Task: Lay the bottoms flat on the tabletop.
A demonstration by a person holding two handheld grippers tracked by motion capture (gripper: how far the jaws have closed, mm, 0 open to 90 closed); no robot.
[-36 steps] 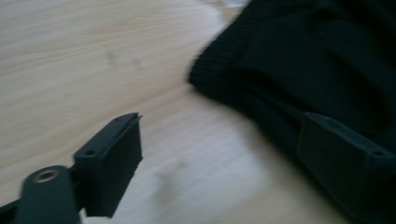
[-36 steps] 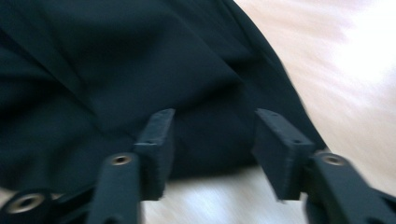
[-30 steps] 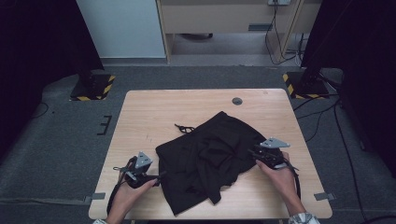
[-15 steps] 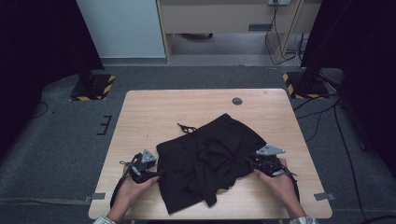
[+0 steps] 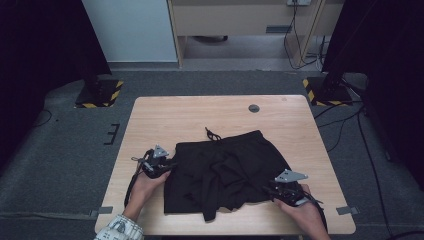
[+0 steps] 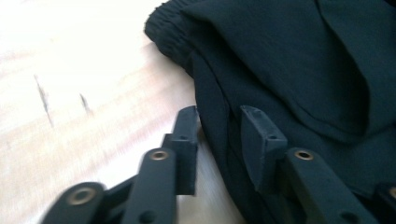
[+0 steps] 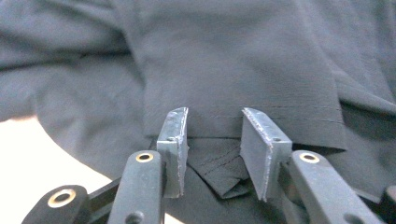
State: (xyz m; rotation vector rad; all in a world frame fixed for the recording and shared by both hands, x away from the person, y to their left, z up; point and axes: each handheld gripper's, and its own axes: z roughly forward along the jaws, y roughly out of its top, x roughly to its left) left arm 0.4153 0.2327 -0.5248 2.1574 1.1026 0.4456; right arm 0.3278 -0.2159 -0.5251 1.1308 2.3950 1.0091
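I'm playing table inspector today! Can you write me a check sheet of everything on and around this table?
Surface: pale wooden table, a round dark grommet near the far edge.
Job's things: black shorts lying crumpled, drawstring at the far side.
Clutter: nothing seen.
Grippers: left tongs have just been closing around the shorts' edge by the waistband; right tongs straddle a hem, part open.
Cables: one trails from each gripper; more lie on the floor.
Surroundings: grey carpet, striped stand bases, black curtains.
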